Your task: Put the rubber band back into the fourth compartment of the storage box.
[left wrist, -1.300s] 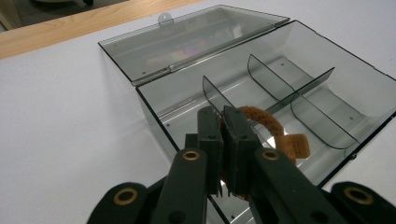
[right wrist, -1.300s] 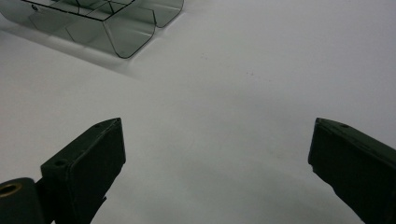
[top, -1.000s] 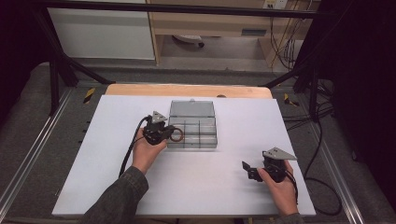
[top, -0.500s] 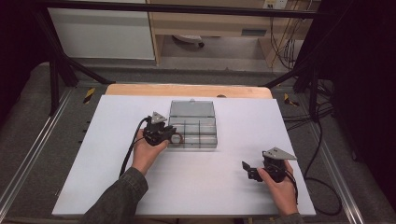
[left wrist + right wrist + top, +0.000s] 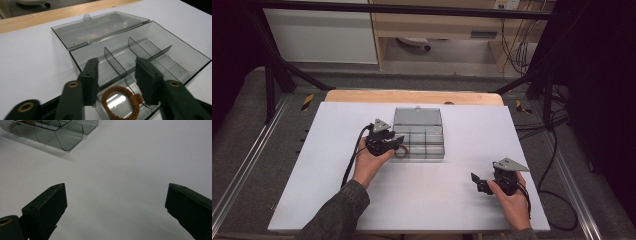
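Wide-parted right tongs (image 5: 116, 202) above white table (image 5: 125, 170), clear box (image 5: 62, 132) beyond.

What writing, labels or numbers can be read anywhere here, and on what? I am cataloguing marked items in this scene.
None can be read.
Clear compartment box: no print; coloured smears in its open lid are blurred reflections, not legible.
Brown braided ring in the box: no marking.
White table: plain.
Yellow-and-black tags beside the table: too small to read.
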The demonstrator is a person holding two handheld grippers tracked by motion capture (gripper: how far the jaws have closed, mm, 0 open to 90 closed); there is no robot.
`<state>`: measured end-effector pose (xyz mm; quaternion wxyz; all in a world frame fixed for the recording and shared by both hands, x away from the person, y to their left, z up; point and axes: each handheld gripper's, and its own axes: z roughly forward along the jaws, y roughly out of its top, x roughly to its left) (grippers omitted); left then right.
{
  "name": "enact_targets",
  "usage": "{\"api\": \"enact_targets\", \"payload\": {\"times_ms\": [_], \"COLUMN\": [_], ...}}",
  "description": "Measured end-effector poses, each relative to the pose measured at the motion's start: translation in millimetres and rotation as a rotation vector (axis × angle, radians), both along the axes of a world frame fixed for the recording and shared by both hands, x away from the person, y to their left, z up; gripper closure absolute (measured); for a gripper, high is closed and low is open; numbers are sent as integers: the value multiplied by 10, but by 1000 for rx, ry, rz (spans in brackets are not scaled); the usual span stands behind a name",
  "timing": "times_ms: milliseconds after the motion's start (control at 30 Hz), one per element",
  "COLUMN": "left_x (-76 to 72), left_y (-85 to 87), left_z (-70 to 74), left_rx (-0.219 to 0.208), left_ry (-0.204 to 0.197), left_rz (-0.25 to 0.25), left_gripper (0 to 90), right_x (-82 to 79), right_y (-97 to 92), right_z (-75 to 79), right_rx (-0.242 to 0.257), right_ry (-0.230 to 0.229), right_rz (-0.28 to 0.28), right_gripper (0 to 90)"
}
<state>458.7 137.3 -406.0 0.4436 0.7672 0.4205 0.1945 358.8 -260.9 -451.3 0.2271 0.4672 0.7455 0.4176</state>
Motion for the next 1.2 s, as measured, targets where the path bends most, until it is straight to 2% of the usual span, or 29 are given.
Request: {"api": "enact_targets", "payload": {"times_ms": [100,200,367,667,933,1033,1200], "left_x": [-2,-1,-11,-23,-22,-34,-59], "left_y": [-17,-12,-5,15,84,110,178], "left_z": [26,52,92,186,252,271,336], "left_rx": [8,-10,-44,-81,-131,-128,-152], "left_ry": [-26,-29,-33,-45,-55,-58,-74], "left_rz": [5,13,10,3,25,34,32], "left_gripper": [362,233,133,73,71,71,65], "right_x": [1,-3,0,-1,1,-1,-2], "right_y": [-3,1,0,-1,0,-3,6], "right_z": [-4,0,1,3,2,5,6], "right_rx": [1,3,0,3,0,4,7], "right_ry": [3,2,-2,-3,-3,-3,-3], "right_rz": [-2,-3,-2,-3,-2,-2,1], "right_gripper": [43,43,43,42,42,42,41]}}
